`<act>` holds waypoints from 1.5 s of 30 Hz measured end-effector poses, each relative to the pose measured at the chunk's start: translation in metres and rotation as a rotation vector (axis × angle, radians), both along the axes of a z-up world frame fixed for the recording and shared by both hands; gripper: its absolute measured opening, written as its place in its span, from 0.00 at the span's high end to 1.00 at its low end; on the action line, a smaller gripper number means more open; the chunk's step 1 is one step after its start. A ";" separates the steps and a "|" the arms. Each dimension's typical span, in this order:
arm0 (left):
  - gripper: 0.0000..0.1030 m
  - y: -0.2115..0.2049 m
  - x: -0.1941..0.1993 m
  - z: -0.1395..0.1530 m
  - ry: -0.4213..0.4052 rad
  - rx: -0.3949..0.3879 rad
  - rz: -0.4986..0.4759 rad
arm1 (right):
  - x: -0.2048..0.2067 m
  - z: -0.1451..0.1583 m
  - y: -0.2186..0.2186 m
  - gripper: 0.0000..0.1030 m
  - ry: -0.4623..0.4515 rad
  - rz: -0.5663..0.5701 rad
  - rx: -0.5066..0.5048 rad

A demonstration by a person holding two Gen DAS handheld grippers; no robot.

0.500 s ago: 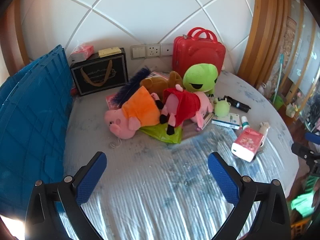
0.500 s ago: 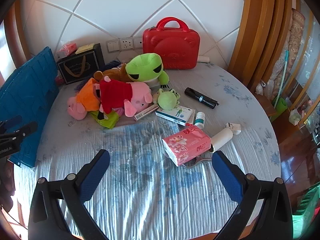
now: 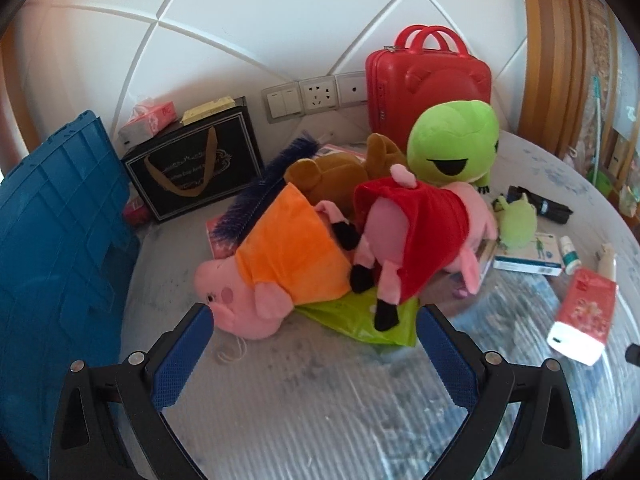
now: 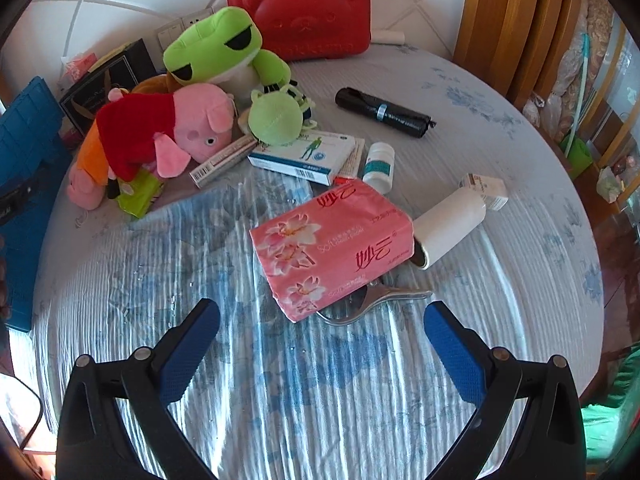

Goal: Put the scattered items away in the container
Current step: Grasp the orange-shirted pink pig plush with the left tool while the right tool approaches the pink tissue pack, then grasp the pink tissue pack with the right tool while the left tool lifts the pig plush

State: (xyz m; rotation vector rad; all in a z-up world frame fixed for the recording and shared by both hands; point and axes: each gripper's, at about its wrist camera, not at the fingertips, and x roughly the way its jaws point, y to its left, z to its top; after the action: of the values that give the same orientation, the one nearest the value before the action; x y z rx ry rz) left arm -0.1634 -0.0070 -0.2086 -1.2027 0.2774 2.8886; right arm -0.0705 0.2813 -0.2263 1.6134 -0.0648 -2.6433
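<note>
- Left gripper (image 3: 314,322), blue-padded fingers spread wide and holding nothing, sits low in the frame just short of the pink plush pig in an orange dress (image 3: 276,268).
- Right gripper (image 4: 320,320), fingers equally spread and empty, frames the pink flowered tissue pack (image 4: 332,246) at centre.
- Blue ribbed plastic crate (image 3: 52,248) stands at the left edge.

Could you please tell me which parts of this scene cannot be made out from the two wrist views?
- Blue crate: left wrist view, interior unseen, cut by the left edge.
- Brown plush: mostly hidden behind the orange-dressed pig.
- Metal tool: right wrist view, partly under the pink tissue pack.
- Medicine box: print too small.
</note>
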 end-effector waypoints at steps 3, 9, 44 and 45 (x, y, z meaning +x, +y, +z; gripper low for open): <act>0.00 -0.006 -0.028 -0.019 -0.024 -0.042 -0.046 | 0.000 -0.018 0.000 0.00 -0.021 -0.007 -0.014; 0.00 -0.019 -0.063 -0.061 -0.041 -0.231 -0.168 | -0.008 -0.033 -0.005 0.00 -0.035 -0.010 -0.018; 0.35 -0.041 -0.042 -0.081 -0.057 -0.283 -0.276 | -0.039 -0.053 -0.002 0.00 -0.012 -0.178 -0.021; 0.35 -0.041 -0.039 -0.079 -0.058 -0.286 -0.273 | -0.043 -0.055 -0.001 0.00 -0.015 -0.184 -0.029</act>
State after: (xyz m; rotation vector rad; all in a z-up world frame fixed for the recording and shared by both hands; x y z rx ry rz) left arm -0.2020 -0.0484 -0.2872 -1.1710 0.8078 2.6355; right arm -0.1136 0.2800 -0.2810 1.6944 -0.2638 -2.7485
